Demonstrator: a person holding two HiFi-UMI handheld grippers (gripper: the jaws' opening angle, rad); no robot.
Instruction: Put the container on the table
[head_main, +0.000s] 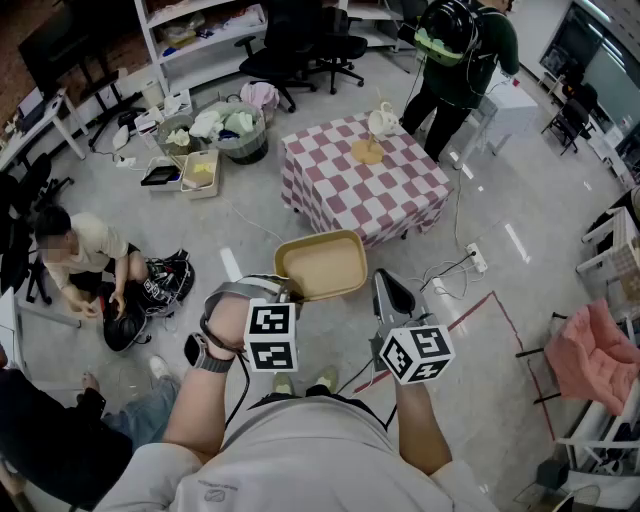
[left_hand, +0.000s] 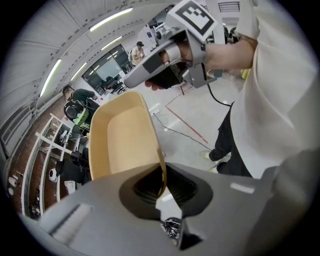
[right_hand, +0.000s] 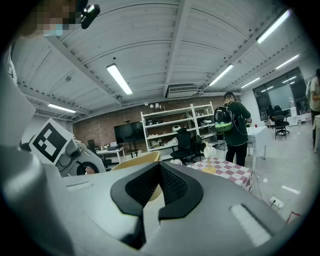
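A tan shallow container (head_main: 322, 264) hangs in the air over the floor, short of the pink-and-white checked table (head_main: 345, 190). My left gripper (head_main: 283, 292) is shut on its near rim; in the left gripper view the thin rim (left_hand: 161, 170) runs between the pads of that gripper (left_hand: 162, 187). My right gripper (head_main: 383, 282) is by the container's right near corner with jaws closed and nothing seen between them. In the right gripper view, that gripper (right_hand: 159, 167) has the container (right_hand: 137, 161) behind it, with the table (right_hand: 227, 169) further off.
A small white-topped stand (head_main: 375, 130) sits on the table. A person with a backpack (head_main: 460, 45) stands behind it, another crouches at the left (head_main: 80, 260). A laundry basket (head_main: 228, 128), office chairs (head_main: 300, 45), floor cables (head_main: 470, 262) and a rack with pink cloth (head_main: 590, 350) surround.
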